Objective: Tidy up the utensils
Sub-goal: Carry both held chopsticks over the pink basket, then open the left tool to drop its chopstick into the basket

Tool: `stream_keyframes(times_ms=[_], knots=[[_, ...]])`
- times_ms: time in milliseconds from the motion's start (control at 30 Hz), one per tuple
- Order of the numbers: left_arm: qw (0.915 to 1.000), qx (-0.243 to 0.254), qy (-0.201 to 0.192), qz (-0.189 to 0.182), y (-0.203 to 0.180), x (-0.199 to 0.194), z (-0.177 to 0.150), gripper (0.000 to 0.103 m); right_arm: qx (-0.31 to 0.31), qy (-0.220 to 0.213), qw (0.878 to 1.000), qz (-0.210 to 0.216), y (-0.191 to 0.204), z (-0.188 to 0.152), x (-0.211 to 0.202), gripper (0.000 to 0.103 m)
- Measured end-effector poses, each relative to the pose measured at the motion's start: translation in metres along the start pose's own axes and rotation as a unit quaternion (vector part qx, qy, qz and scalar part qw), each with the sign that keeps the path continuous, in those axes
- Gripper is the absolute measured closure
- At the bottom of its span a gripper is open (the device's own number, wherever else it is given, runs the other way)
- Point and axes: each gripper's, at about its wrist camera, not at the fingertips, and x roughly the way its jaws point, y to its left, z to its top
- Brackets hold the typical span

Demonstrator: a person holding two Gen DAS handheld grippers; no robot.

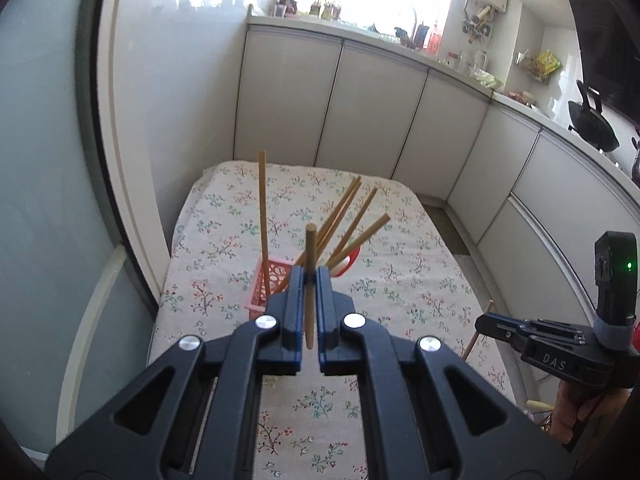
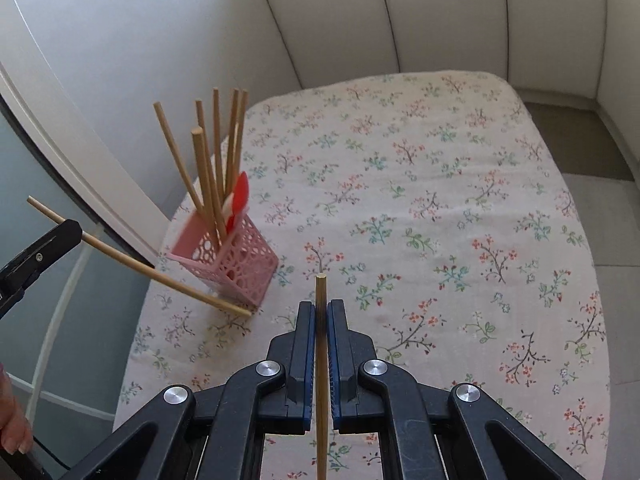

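A pink lattice holder (image 2: 236, 262) stands on the floral tablecloth (image 2: 440, 200), holding several wooden chopsticks (image 2: 208, 176) and a red-and-white spoon (image 2: 238, 200); it also shows in the left wrist view (image 1: 266, 284). My left gripper (image 1: 309, 276) is shut on a wooden chopstick (image 1: 309, 300), held just above and in front of the holder; from the right wrist view that chopstick (image 2: 160, 276) slants down beside the holder. My right gripper (image 2: 321, 308) is shut on another chopstick (image 2: 321, 380), held over the table to the holder's right.
White cabinet fronts (image 1: 360, 108) run behind and to the right of the table. A counter above holds bottles, jars and a black wok (image 1: 592, 124). A glass door (image 1: 40, 200) stands at the left. The right gripper's body (image 1: 560, 344) shows at the table's right edge.
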Motion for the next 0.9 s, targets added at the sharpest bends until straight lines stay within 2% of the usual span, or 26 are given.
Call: stream_keyframes(times_ms=[267,500,600,900], knots=[[0.9939,-0.021,-0.106,0.022,0.005,-0.028,0.019,0.097,-0.005,-0.031,0.999,0.019,0.007,0.007,-0.015,0.099],[0.9867,-0.015,-0.150,0.062,0.004,-0.012,0.033,0.097,-0.008,-0.039,0.999,0.029,0.012,0.009,-0.020,0.099],[0.9868,-0.005,-0.144,0.074,0.003,0.001,0.038,0.097,-0.006,-0.041,0.999,0.031,0.011,0.009,-0.021,0.099],[0.9921,0.032,-0.073,0.097,-0.007,0.050,0.031,0.097,-0.004,-0.040,0.999,0.031,0.007,0.010,-0.021,0.099]])
